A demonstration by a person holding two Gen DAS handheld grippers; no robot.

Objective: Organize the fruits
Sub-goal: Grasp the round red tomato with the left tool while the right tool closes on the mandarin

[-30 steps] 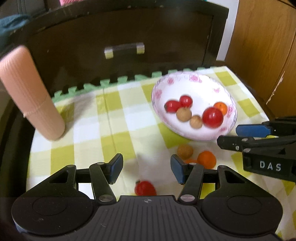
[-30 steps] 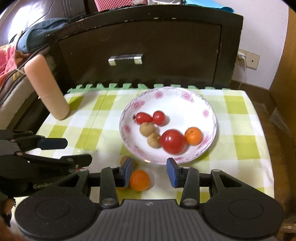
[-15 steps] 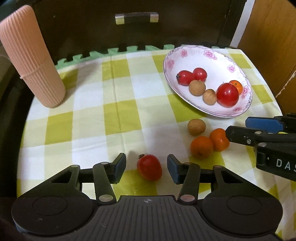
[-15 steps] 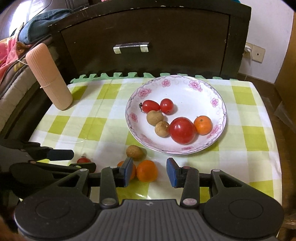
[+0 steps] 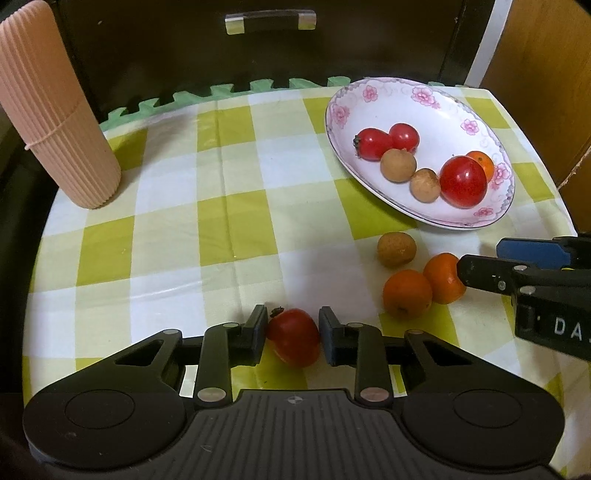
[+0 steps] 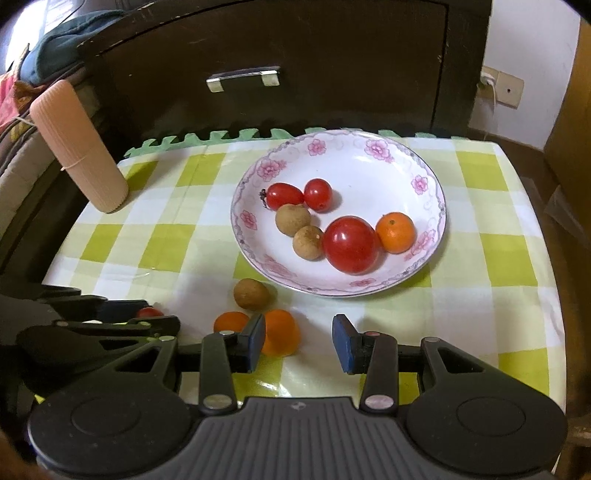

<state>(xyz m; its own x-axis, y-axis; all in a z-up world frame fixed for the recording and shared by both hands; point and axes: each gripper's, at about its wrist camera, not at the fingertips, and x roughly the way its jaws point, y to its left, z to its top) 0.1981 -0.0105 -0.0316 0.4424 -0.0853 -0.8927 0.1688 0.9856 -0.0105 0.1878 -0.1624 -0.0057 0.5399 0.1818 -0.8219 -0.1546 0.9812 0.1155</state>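
A white flowered plate (image 5: 424, 118) (image 6: 362, 170) holds several fruits: red tomatoes, two brown longans and an orange. On the checked cloth in front of it lie a loose longan (image 5: 396, 249) (image 6: 251, 293) and two oranges (image 5: 406, 293) (image 5: 443, 277) (image 6: 282, 332). My left gripper (image 5: 291, 325) is shut on a small red tomato (image 5: 293, 341) resting on the cloth; in the right wrist view it (image 6: 147, 312) is mostly hidden. My right gripper (image 6: 299, 338) (image 5: 480, 260) is open, its left finger beside the nearer orange.
A pink ribbed cylinder (image 5: 55, 122) (image 6: 79, 147) stands upright at the table's far left. A dark cabinet with a metal handle (image 5: 271, 22) (image 6: 243, 77) rises right behind the table. A wooden panel (image 5: 546, 74) is at the right.
My left gripper moved forward and down over the small red tomato and shut on it. My right gripper moved closer to the loose oranges, still open.
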